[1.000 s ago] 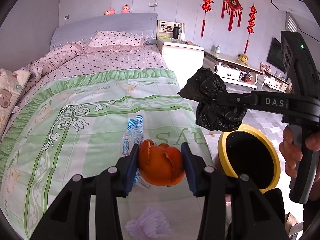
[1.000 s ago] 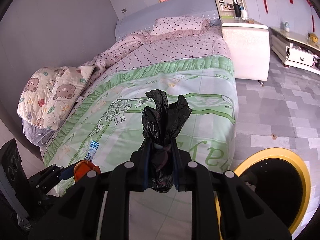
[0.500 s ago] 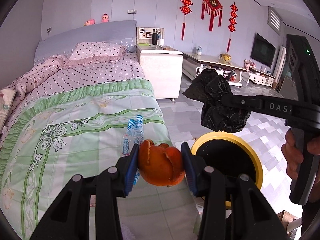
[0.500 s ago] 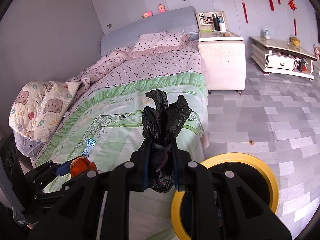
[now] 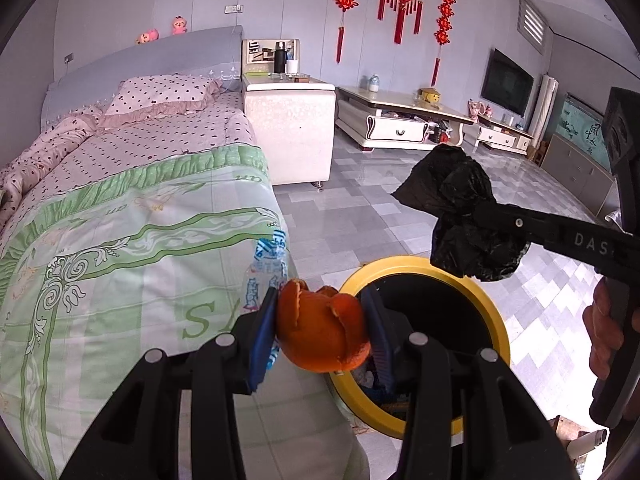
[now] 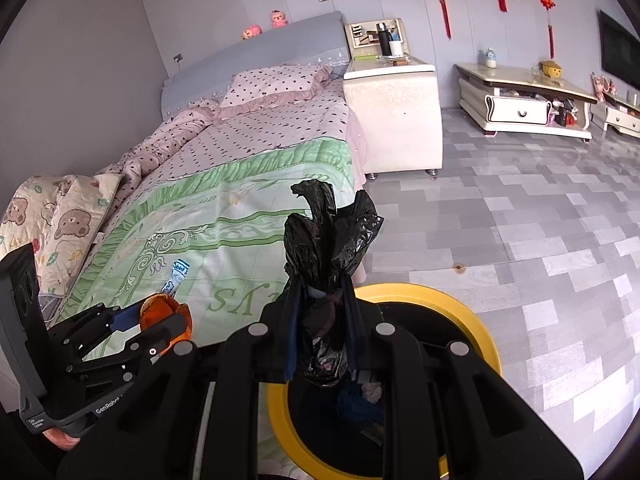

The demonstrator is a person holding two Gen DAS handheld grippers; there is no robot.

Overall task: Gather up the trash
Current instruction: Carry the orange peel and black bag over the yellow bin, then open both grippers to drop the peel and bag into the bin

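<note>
Both grippers have carried across from over the bed toward the yellow-rimmed bin (image 5: pixel 494 308).

Left wrist view: your left gripper (image 5: pixel 322 334) is clamping the orange peel (image 5: pixel 320 336) beside the bin's rim; a blue-printed wrapper (image 5: pixel 266 264) is lying on the green bedspread (image 5: pixel 120 240).

Right wrist view: your right gripper (image 6: pixel 322 334) is pinching the black plastic bag (image 6: pixel 326 240) above the bin's opening, whose dark inside is showing scraps.

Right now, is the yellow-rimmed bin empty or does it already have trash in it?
Not empty. Through the open top of the yellow-rimmed bin, the right wrist view shows crumpled pale and blue scraps at the bottom. How full it is, cannot tell.
</note>
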